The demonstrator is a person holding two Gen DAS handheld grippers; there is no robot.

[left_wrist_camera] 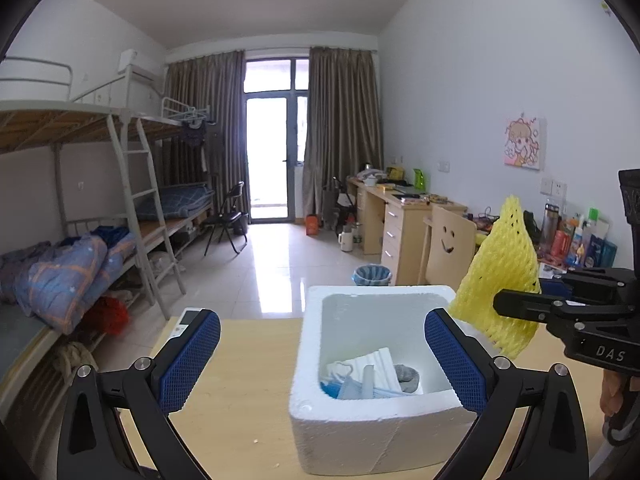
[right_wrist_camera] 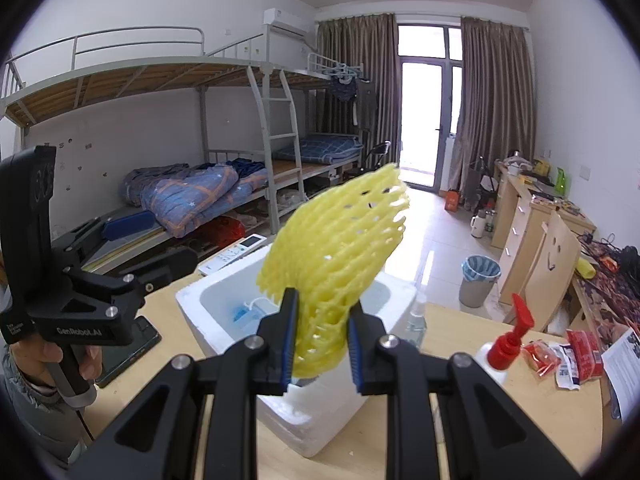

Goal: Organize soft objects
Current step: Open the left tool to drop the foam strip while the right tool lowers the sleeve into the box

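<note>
A white foam box stands on the wooden table, holding white and blue face masks and a grey sock. My left gripper is wide open in front of the box with nothing between its blue pads; the right wrist view shows it at the left, held by a hand. My right gripper is shut on the lower end of a yellow foam net sleeve, which it holds upright over the box's near corner. In the left wrist view the net hangs at the box's right side.
A remote control lies behind the box and a dark phone lies to its left. A small spray bottle, a red-topped pump bottle and red snack packets are on the table at the right.
</note>
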